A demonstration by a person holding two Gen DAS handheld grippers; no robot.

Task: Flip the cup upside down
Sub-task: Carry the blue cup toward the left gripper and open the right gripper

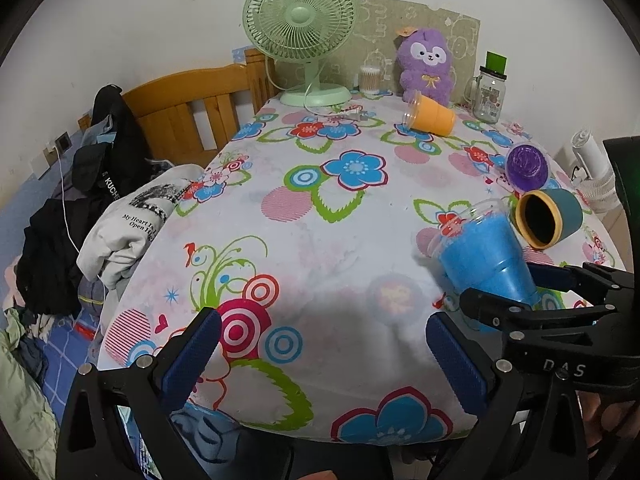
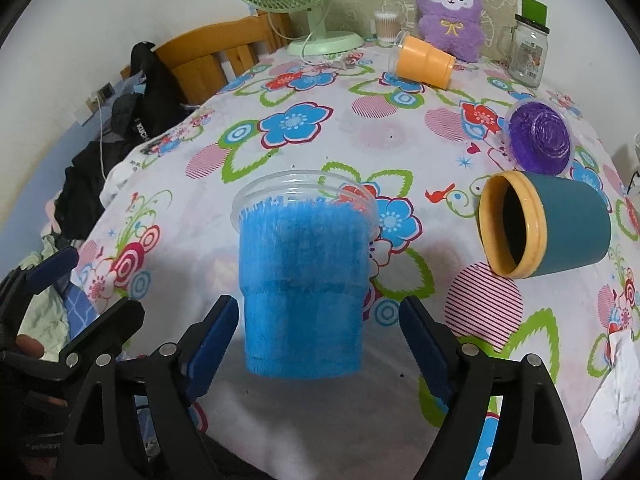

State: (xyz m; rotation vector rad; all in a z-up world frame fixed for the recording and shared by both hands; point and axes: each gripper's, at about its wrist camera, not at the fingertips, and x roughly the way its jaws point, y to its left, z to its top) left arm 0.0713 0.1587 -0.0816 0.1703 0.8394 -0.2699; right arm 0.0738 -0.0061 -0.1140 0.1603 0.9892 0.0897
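A clear plastic cup with a blue lining (image 2: pixel 304 276) lies on its side on the flowered tablecloth (image 2: pixel 280 148), mouth pointing away from me, base toward my right gripper (image 2: pixel 316 344). That gripper is open, one blue pad (image 2: pixel 212 348) on each side of the cup's base, with a gap on both sides. In the left wrist view the same cup (image 1: pixel 484 256) lies at the right with the right gripper's fingers around its base. My left gripper (image 1: pixel 324 360) is open and empty near the table's front edge.
A teal cup with a yellow rim (image 2: pixel 548 224) lies on its side right of the blue cup. A purple cup (image 2: pixel 538 136) and an orange cup (image 2: pixel 424 62) also lie on their sides. A green fan (image 1: pixel 300 32), plush toy (image 1: pixel 428 64) and glass jar (image 1: pixel 490 94) stand at the back.
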